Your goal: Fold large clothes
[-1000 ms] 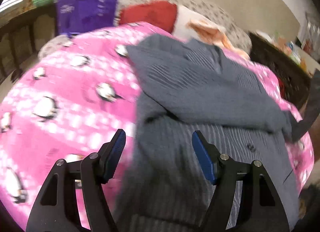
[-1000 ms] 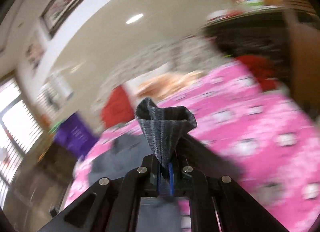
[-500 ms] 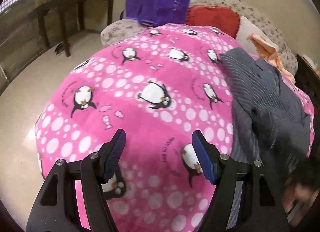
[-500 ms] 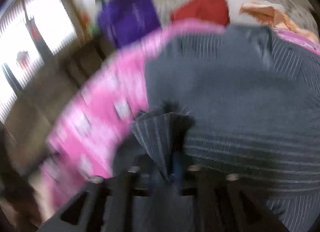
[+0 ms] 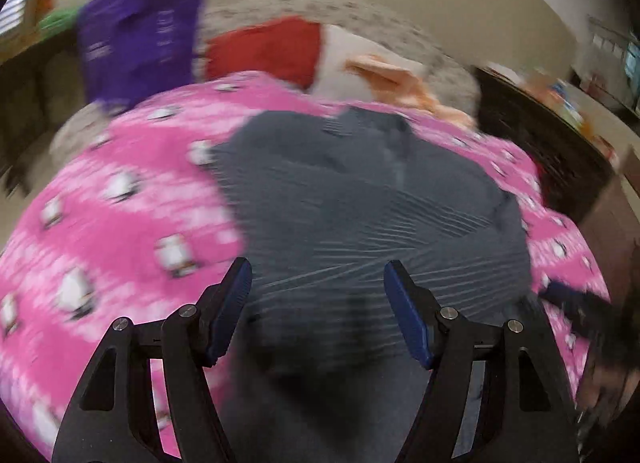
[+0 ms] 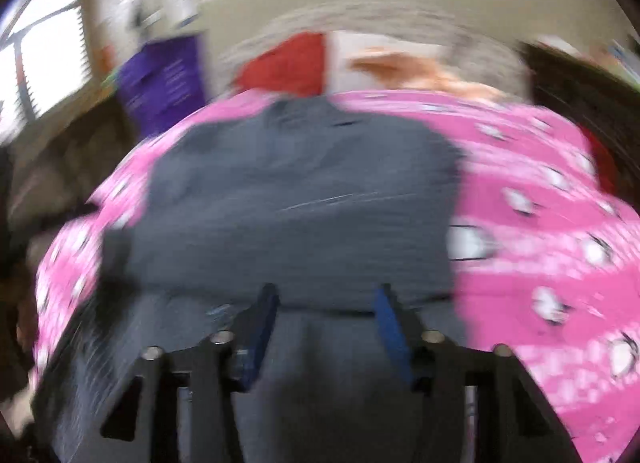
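A dark grey striped garment (image 5: 352,199) lies partly folded on a pink penguin-print blanket (image 5: 120,223). My left gripper (image 5: 318,283) hovers open above the garment's near part, with nothing between its blue pads. In the right wrist view the same garment (image 6: 296,199) fills the middle over the blanket (image 6: 552,231). My right gripper (image 6: 326,299) is low over the cloth, its jaws opening, and no fabric is pinched between them. Both views are blurred by motion.
A purple bag (image 5: 140,35), a red cushion (image 5: 272,47) and an orange cloth (image 5: 396,79) sit beyond the blanket's far edge. Dark furniture (image 5: 540,135) stands at the right. A window (image 6: 44,59) lies to the far left.
The right gripper came down and let go of the grey fabric bunch it held; its jaws now stand apart. The left gripper swung out over the blanket and back over the garment.
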`<state>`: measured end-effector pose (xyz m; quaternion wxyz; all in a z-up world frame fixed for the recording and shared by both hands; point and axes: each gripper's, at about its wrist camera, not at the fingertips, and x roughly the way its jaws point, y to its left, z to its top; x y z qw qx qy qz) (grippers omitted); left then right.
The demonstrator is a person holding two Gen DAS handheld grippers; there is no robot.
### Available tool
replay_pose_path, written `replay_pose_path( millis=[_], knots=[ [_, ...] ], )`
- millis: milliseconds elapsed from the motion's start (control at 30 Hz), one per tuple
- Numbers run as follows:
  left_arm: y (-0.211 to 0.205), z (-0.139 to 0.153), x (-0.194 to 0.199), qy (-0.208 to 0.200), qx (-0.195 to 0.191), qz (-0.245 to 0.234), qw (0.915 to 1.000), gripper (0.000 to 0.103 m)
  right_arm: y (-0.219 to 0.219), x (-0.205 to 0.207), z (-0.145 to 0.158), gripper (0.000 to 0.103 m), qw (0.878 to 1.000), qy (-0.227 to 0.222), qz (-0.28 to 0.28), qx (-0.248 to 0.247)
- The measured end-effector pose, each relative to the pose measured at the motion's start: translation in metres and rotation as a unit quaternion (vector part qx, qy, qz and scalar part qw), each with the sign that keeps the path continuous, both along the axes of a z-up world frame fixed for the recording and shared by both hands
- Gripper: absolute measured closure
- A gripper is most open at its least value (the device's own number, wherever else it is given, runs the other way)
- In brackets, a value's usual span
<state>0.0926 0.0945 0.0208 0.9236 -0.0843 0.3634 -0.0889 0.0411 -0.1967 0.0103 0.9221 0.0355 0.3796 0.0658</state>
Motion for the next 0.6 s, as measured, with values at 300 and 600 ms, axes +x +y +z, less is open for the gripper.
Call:
replay_pose_path(
  millis=[300,600],
  knots=[
    [-0.022,-0.055,-0.018,0.085,0.018,-0.046,0.9951,0.049,-0.006,0.061,-0.007,0.065,0.997,0.016,0.075,0.013],
    [-0.027,-0.072,-0.058,0.082,0.006,-0.087,0.9928,0.049,-0.024,0.045,-0.056,0.065,0.982,0.153,0.092,-0.061]
  ],
)
